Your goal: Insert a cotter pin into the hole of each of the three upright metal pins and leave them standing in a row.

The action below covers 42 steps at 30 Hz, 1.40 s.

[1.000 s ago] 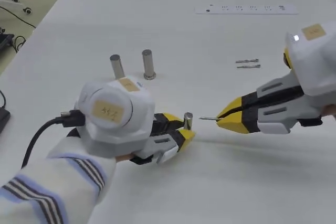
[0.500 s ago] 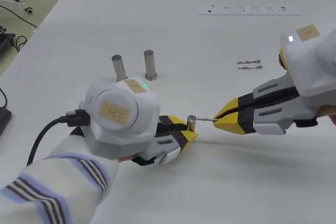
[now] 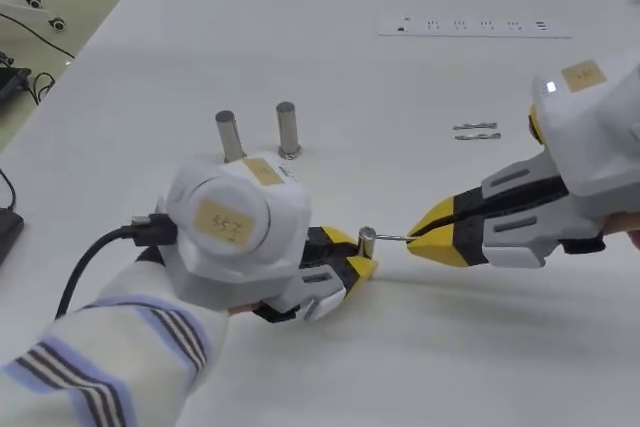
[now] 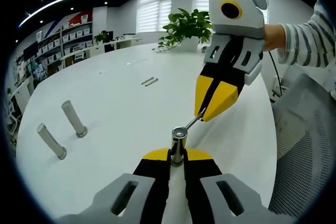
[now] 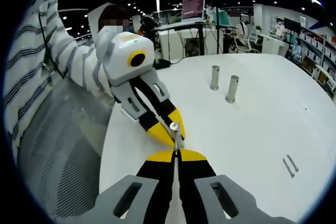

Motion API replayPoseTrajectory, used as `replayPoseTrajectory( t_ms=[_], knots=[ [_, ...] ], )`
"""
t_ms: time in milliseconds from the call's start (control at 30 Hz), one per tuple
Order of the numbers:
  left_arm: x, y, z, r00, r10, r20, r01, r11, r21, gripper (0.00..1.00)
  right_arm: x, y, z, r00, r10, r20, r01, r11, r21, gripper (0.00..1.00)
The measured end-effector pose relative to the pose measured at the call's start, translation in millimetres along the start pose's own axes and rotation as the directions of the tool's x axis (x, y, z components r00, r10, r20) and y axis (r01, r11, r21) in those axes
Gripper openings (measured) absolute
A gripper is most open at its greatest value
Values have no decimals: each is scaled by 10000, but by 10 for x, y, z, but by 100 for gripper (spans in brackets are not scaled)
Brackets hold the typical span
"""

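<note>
**Cotter pin's tip meets the held pin near mid-table**

From where I stand, the white table (image 3: 300, 27) runs off to a slanting edge on the far left, and a black cable (image 3: 90, 252) leads in from that side to the back of the left gripper (image 3: 356, 259). A striped sleeve (image 3: 110, 367) follows it in from the near corner. The left gripper lies low on the tabletop with its jaws closed tight around the lower part of a short metal pin (image 3: 367, 243), holding it upright; its own view shows the pin (image 4: 178, 145) standing between the yellow tips.

Behind that gripper, two free pins (image 3: 230, 135) (image 3: 288, 129) stand upright side by side, well apart from the held one, with bare tabletop all round them.

Just right of the held pin, a thin cotter pin (image 3: 392, 238) lies nearly level, its tip at the pin's top. Whether it has entered the hole I cannot tell. The right gripper (image 3: 415, 237) has its jaws pinched together on the cotter pin's other end, and the left gripper view shows it slanting down towards the pin (image 4: 207, 114).

Further right and back, two spare cotter pins (image 3: 476, 131) lie together on open table, and a white power strip (image 3: 475, 27) sits beyond them, towards the far side
</note>
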<state>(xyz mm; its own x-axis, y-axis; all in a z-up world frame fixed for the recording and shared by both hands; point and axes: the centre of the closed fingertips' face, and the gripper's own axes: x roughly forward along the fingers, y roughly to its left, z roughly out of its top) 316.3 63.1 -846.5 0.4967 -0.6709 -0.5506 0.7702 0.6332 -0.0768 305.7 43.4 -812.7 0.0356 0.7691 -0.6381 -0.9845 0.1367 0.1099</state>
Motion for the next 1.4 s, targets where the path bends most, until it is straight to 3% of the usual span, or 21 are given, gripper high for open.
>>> replayPoseTrajectory(
  t_ms=[767,833,933,1100,1400],
  knots=[
    [21,-35,-21,9997,-36,-231,44,9995,319,7,187,42,80,9999,-116,-104,112,9991,-398,4],
    [19,-35,-22,9997,14,-231,-6,9993,374,7,167,40,93,9998,-181,17,182,9966,-799,6],
    [18,-30,-21,9998,17,-207,-11,9996,297,7,116,14,86,9995,-320,30,321,9972,-680,15],
    [17,-30,-19,9998,7,-218,0,9995,300,7,42,29,0,9996,-212,-189,204,9989,-418,9],
    [15,-36,-22,9997,14,-230,-11,9999,136,7,61,46,70,9996,-187,196,189,9998,-98,3]
  ],
)
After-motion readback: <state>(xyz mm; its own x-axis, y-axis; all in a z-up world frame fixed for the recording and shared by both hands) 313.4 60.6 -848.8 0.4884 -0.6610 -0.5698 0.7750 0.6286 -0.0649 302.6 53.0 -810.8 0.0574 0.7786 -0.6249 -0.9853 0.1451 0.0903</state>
